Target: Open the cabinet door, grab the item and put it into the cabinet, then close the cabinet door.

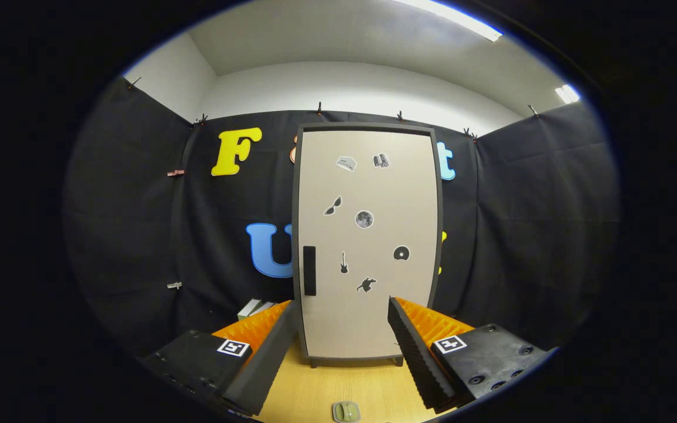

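- The claw (338, 346) is spread wide and holds nothing, its fingers framing the lower part of the cabinet (367, 247)
- The item (346, 411), a small pale green-grey thing, lies on the worktop (344, 382) in front of the cabinet, between the fingers
- The cabinet door is shut, so by my reading the opening step is not yet done
- Next move likely calls for reaching the dark handle (309, 270) at the door's left edge
- Black cloth hangs behind the cabinet; white walls and ceiling lights above it
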### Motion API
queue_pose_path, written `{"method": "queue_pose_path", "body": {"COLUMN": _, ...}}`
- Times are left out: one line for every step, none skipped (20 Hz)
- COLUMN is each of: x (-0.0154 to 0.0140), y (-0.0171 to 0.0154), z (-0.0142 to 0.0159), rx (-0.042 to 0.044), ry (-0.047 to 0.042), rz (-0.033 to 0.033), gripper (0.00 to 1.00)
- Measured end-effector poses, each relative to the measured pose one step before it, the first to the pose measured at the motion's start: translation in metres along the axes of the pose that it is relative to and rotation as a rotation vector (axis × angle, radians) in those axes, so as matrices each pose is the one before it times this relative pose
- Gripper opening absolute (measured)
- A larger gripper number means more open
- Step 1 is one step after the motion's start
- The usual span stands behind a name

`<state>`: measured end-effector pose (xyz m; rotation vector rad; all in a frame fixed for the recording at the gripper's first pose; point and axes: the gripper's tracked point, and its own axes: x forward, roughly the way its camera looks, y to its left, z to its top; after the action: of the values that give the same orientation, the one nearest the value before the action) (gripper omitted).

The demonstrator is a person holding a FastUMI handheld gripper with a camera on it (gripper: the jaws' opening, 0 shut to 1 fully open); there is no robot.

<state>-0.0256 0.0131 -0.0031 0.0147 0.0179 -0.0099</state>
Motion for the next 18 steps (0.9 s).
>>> {"method": "queue_pose_path", "body": {"x": 0.00042, "y": 0.00169, "z": -0.00105, "rx": 0.00034, "ry": 0.00255, "rz": -0.00025, "gripper": 0.97}}
{"method": "queue_pose_path", "body": {"x": 0.00072, "y": 0.00284, "z": -0.0011, "rx": 0.00146, "ry": 0.00235, "rz": 0.00174, "gripper": 0.97}}
{"method": "queue_pose_path", "body": {"x": 0.00025, "y": 0.00422, "z": -0.00226, "rx": 0.00258, "ry": 0.0062, "rz": 0.00819, "gripper": 0.97}}
{"method": "queue_pose_path", "body": {"x": 0.00195, "y": 0.00296, "z": -0.0037, "rx": 0.0011, "ry": 0.0096, "rz": 0.00288, "gripper": 0.97}}
{"method": "queue_pose_path", "body": {"x": 0.00239, "y": -0.00088, "z": -0.00386, "rx": -0.00033, "ry": 0.01135, "rz": -0.01264, "gripper": 0.97}}
{"method": "queue_pose_path", "body": {"x": 0.00209, "y": 0.00028, "z": -0.00279, "rx": 0.00369, "ry": 0.00697, "rz": -0.00756, "gripper": 0.97}}
{"method": "queue_pose_path", "body": {"x": 0.00161, "y": 0.00518, "z": -0.00256, "rx": 0.00849, "ry": 0.00347, "rz": 0.00386, "gripper": 0.97}}
{"method": "queue_pose_path", "body": {"x": 0.00254, "y": 0.00354, "z": -0.00347, "rx": 0.00753, "ry": 0.00107, "rz": 0.00642, "gripper": 0.97}}
{"method": "queue_pose_path", "body": {"x": 0.00326, "y": 0.00222, "z": -0.00265, "rx": 0.00175, "ry": 0.00161, "rz": 0.00211, "gripper": 0.97}}
{"method": "queue_pose_path", "body": {"x": 0.00369, "y": 0.00061, "z": -0.00359, "rx": -0.00292, "ry": 0.00482, "rz": 0.00085, "gripper": 0.97}}
{"method": "queue_pose_path", "body": {"x": 0.00548, "y": 0.00101, "z": -0.00313, "rx": -0.00165, "ry": 0.00617, "rz": 0.00101, "gripper": 0.97}}
{"method": "queue_pose_path", "body": {"x": 0.00608, "y": 0.00146, "z": -0.00339, "rx": 0.00244, "ry": 0.00712, "rz": 0.00358, "gripper": 0.97}}
{"method": "queue_pose_path", "body": {"x": 0.00657, "y": 0.00271, "z": -0.00241, "rx": 0.00442, "ry": 0.00423, "rz": 0.01041, "gripper": 0.97}}
{"method": "queue_pose_path", "body": {"x": 0.00861, "y": 0.00232, "z": -0.00229, "rx": 0.00351, "ry": 0.00082, "rz": 0.01212, "gripper": 0.98}}
{"method": "queue_pose_path", "body": {"x": 0.0113, "y": 0.00114, "z": -0.00268, "rx": -0.00054, "ry": 0.00079, "rz": 0.01047, "gripper": 0.98}}
{"method": "queue_pose_path", "body": {"x": 0.00977, "y": -0.00002, "z": -0.00221, "rx": -0.00278, "ry": -0.00134, "rz": 0.00855, "gripper": 0.98}}
{"method": "queue_pose_path", "body": {"x": 0.01431, "y": 0.00019, "z": -0.00177, "rx": -0.00612, "ry": -0.00274, "rz": 0.00967, "gripper": 0.97}}
{"method": "queue_pose_path", "body": {"x": 0.015, "y": -0.00108, "z": -0.00017, "rx": -0.00877, "ry": -0.00244, "rz": 0.00683, "gripper": 0.98}}
